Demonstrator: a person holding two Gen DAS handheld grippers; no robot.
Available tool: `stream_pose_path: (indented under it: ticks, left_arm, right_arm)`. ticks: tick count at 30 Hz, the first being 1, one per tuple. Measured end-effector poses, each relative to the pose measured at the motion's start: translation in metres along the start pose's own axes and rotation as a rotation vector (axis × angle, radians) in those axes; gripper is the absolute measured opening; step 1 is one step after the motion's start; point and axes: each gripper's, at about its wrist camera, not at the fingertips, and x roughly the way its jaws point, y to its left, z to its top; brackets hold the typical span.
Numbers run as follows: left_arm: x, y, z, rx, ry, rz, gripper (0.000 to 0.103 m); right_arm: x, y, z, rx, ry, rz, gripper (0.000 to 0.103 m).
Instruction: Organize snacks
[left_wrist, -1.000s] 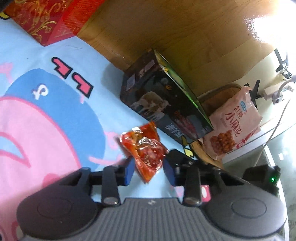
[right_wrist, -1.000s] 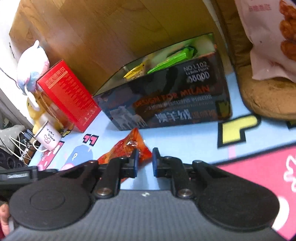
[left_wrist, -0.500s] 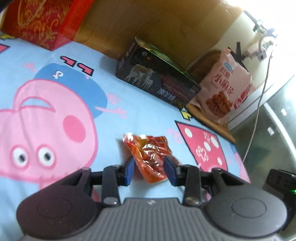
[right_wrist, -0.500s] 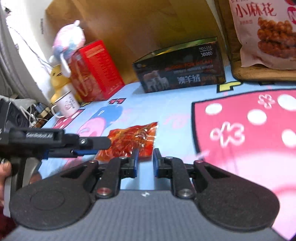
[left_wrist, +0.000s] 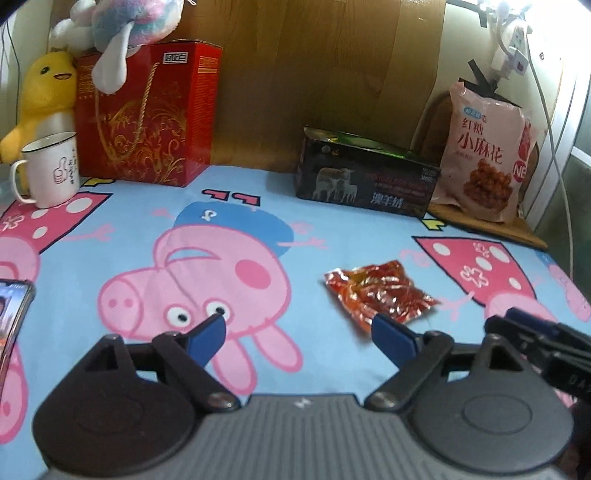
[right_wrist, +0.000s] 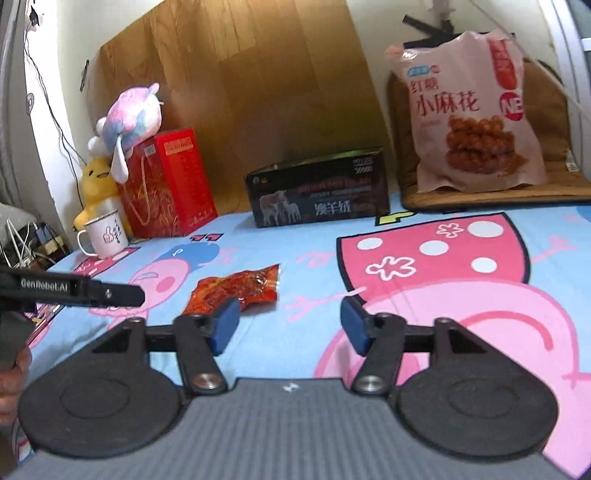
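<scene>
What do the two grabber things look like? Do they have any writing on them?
Each claw, left claw and right claw, has two blue pads on black arms, silver screws, two round black discs and a ribbed grey body. The left one, seen from the side, carries white GenRobot.AI lettering. No sleeves show.

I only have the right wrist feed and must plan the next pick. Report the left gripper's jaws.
Observer: The left gripper is open, its jaws have just been opening, and nothing is between them. The red snack packet lies loose on the cloth just ahead of its right-hand finger.
Operator: Now check that gripper's far side for clutter.
Observer: A phone lies at the far left of the cloth, nearer the camera than the mug.
</scene>
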Motion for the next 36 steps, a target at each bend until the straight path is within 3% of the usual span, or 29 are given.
stream_pose_path:
  ticks: [14,36]
  left_arm:
    - [0.001,0.006,-0.017,0.072,-0.057,0.152,0.098]
    - [0.022,0.009,-0.02,0.112,-0.021,0.164,0.1]
  right_arm:
    - [-0.011,-0.005,-0.003,0.043,-0.051,-0.042,0.08]
    - [-0.005,-0.006,-0.002,0.052,-0.016,-0.021,0.084]
